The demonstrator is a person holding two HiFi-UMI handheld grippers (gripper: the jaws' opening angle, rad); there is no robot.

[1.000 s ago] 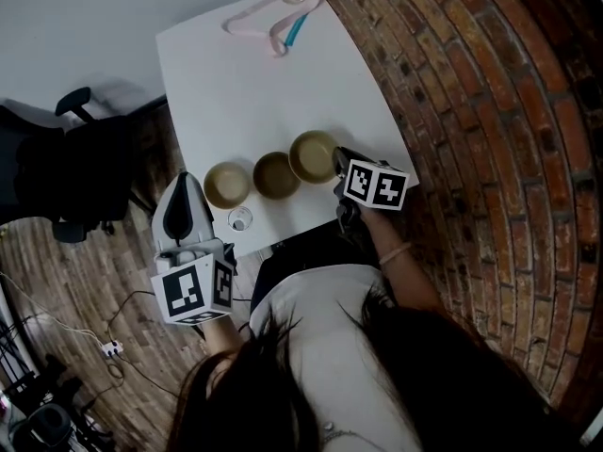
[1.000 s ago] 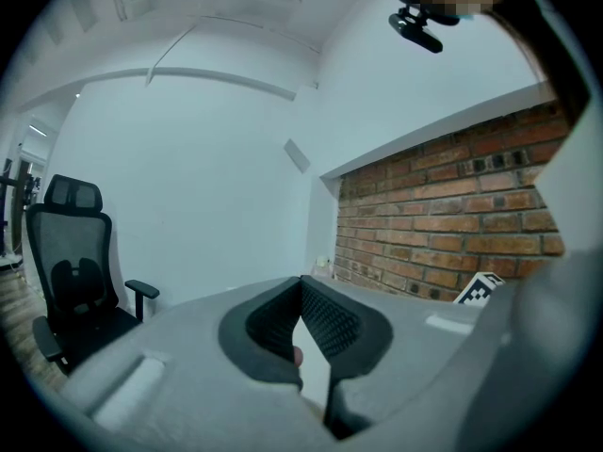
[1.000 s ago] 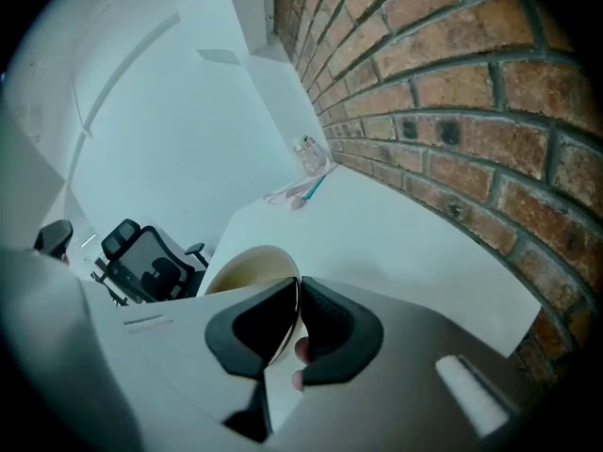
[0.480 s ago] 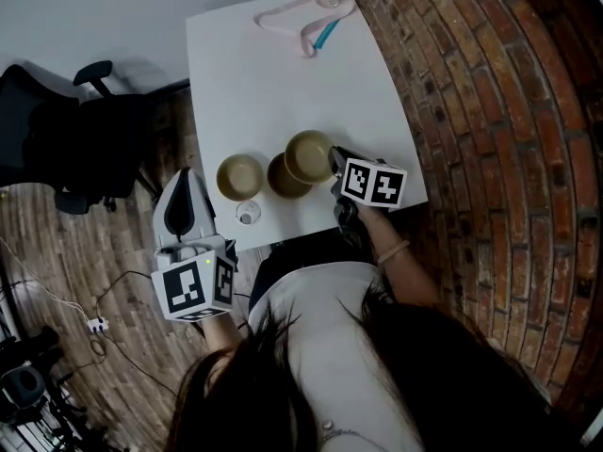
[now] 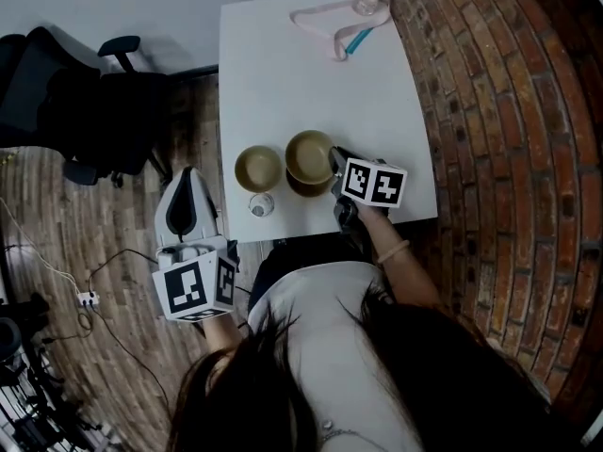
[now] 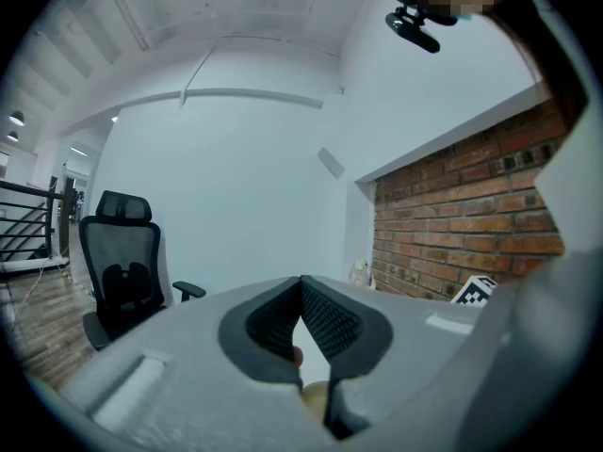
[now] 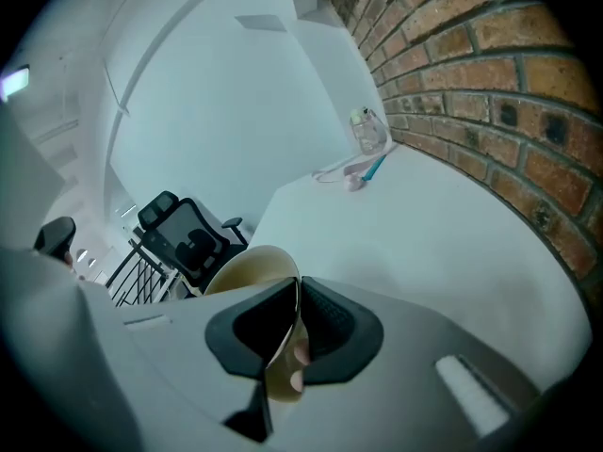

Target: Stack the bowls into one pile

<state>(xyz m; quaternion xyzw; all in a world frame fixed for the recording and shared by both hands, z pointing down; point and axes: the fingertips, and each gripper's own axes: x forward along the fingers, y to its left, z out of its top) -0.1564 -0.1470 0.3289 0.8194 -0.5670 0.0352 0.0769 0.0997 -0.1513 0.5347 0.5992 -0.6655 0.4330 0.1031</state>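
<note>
The right gripper (image 5: 334, 164) has its jaws shut tight on the rim of a tan round bowl (image 5: 309, 155). The right gripper view shows one jaw inside the bowl's wall and one outside. This bowl is held up just over a darker brown round bowl (image 5: 311, 187), near the front edge of the white square table (image 5: 283, 73). A third bowl, tan and round (image 5: 258, 168), sits just beside them on the left. The bowls look hard and smooth (clay or hard plastic, it is hard to tell which). They will likely not bend, but they could slip, and they might chip if they drop. They look light enough for one gripper. The rim is the best place to hold one, but a pinch on one side may let the bowl tip, so it likely needs a slow, level move. The right arm reaches forward from the body, with the gripper's marker cube facing up. The left gripper (image 5: 188, 179) hangs over the floor by the table's left front corner and points forward. Its jaws are closed together on nothing, not far from a small clear glass (image 5: 262, 204).
</note>
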